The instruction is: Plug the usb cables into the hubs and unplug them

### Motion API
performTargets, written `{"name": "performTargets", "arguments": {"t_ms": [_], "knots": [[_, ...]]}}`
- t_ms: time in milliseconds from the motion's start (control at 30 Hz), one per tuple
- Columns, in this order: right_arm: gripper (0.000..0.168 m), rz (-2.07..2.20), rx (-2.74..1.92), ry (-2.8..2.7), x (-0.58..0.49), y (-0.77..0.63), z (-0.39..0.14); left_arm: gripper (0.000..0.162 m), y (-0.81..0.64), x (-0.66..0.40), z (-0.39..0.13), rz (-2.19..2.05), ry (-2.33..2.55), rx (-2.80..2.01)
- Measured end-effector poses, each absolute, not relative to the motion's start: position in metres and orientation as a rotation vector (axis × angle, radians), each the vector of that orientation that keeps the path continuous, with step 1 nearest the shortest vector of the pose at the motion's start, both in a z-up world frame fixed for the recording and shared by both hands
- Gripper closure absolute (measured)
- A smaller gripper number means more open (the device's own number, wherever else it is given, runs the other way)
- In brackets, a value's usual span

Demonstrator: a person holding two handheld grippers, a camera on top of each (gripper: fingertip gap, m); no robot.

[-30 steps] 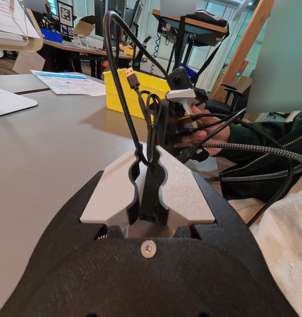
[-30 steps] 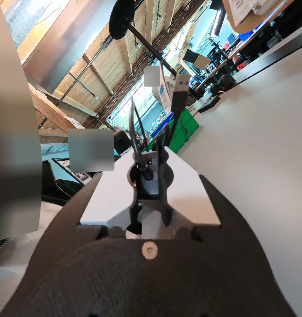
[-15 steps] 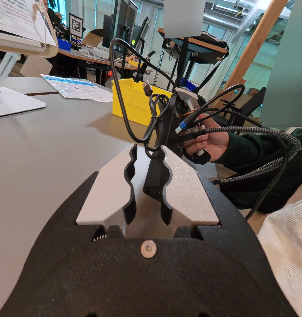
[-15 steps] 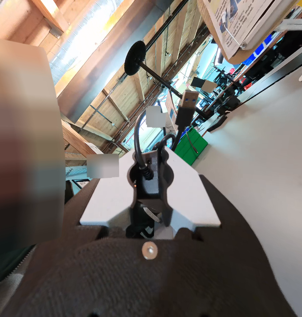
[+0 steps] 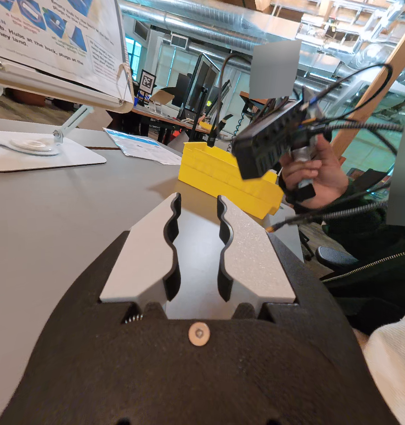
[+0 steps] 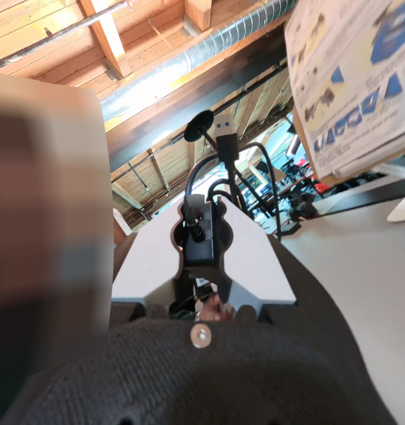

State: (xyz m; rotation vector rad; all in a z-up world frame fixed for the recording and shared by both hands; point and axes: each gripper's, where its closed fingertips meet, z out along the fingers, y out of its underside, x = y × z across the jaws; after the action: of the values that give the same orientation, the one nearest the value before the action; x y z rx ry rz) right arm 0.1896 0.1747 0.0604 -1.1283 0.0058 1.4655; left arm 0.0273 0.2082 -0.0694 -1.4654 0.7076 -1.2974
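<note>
- Left tool [image 5: 198, 208]: jaws spread, nothing between them. It sits low over the grey tabletop [image 5: 58, 218], aimed at the yellow bin [image 5: 219, 174].
- Right tool [image 6: 201, 207]: clamped on the black hub [image 6: 199, 248], gripping the body across its narrow sides. We read that as keeping the port face clear for plugs.
- In the left view the same hub [image 5: 266, 147] is up in the air, tilted, well above the tabletop and in front of the bin. A hand [image 5: 316, 174] holds the right tool's handle.
- Several cables hang off the far end of the hub: thin black ones and a braided cable [image 5: 335, 211] that drops past the hand. At least some look plugged in; we can't count ports, that end is blurred.
- The hub's own lead loops up, its plug [image 6: 225, 131] free in the air above the right tool, connected to nothing.
- One more loose plug [image 5: 223, 120] dangles behind the bin.
- Judgement: hub lifted and angled so the empty left tool can get at a plug; one tool braces, the other pulls or pushes.
- Risk: dangling cables could snag the open jaws on approach.
- Instruction sheet on a stand [image 5: 58, 46] sits far left, out of the way.
</note>
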Motion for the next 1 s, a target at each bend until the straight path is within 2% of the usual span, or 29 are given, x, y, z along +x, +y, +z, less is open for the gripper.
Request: {"name": "performTargets", "arguments": {"t_ms": [267,433,567,733,1000], "knots": [[0.145,1.007,-1.039,0.013,0.298,0.170,0.153,0.133,0.205,0.030,-0.072,-1.337,0.704,-1.492],[0.144,0.703,-1.015,0.053,0.373,0.165,0.167,0.134,0.203,0.031,-0.073,-1.341,0.714,-1.493],[0.143,0.453,-1.051,0.076,0.421,0.166,0.141,0.134,0.203,0.033,-0.076,-1.349,0.717,-1.505],[0.145,0.176,-1.298,0.109,0.441,0.187,0.056,0.134,0.202,0.034,-0.078,-1.354,0.721,-1.515],[0.147,0.055,-1.641,0.173,0.446,0.192,-0.020,0.135,0.202,0.035,-0.082,-1.367,0.729,-1.531]]}}
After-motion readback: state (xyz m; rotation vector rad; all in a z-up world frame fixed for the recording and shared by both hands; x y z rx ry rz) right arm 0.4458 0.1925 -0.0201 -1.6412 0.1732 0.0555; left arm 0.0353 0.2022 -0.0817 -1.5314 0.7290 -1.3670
